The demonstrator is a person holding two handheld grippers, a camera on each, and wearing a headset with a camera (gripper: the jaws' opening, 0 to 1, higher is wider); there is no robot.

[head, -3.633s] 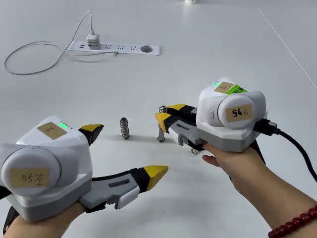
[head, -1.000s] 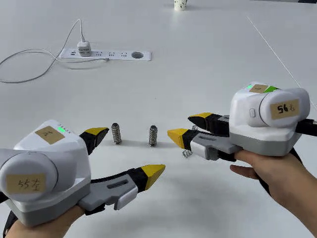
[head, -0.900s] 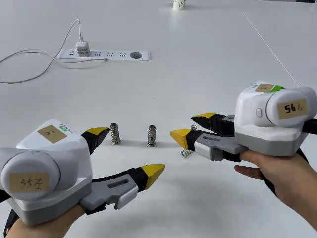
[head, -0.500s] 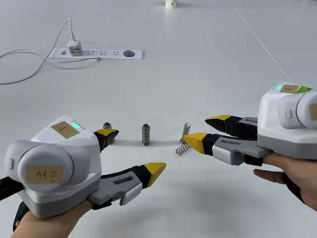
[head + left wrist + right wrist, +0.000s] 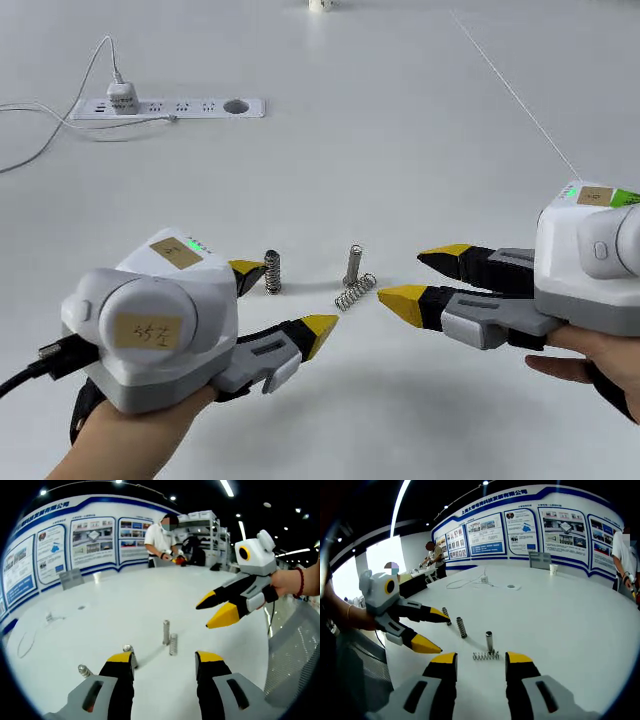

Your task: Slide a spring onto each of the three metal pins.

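Three small metal pins stand in a row on the white table. Two carry springs: one (image 5: 272,271) (image 5: 461,626) in the middle, the other (image 5: 83,670) (image 5: 445,615) at the left end. The right pin (image 5: 354,264) (image 5: 166,631) (image 5: 489,641) is bare. A loose spring (image 5: 354,291) (image 5: 486,655) lies on the table at its foot. My left gripper (image 5: 285,297) (image 5: 165,657) is open and empty, close in front of the sprung pins. My right gripper (image 5: 418,275) (image 5: 481,658) is open and empty, just right of the loose spring.
A white power strip (image 5: 160,105) with a plugged charger and cable lies at the far left of the table. A paper cup (image 5: 320,5) stands at the far edge. People stand at benches (image 5: 162,540) beyond the table.
My right gripper has drawn back to the right from the pins, and the loose spring stays lying by the bare pin. My left gripper has moved forward to the sprung pins.
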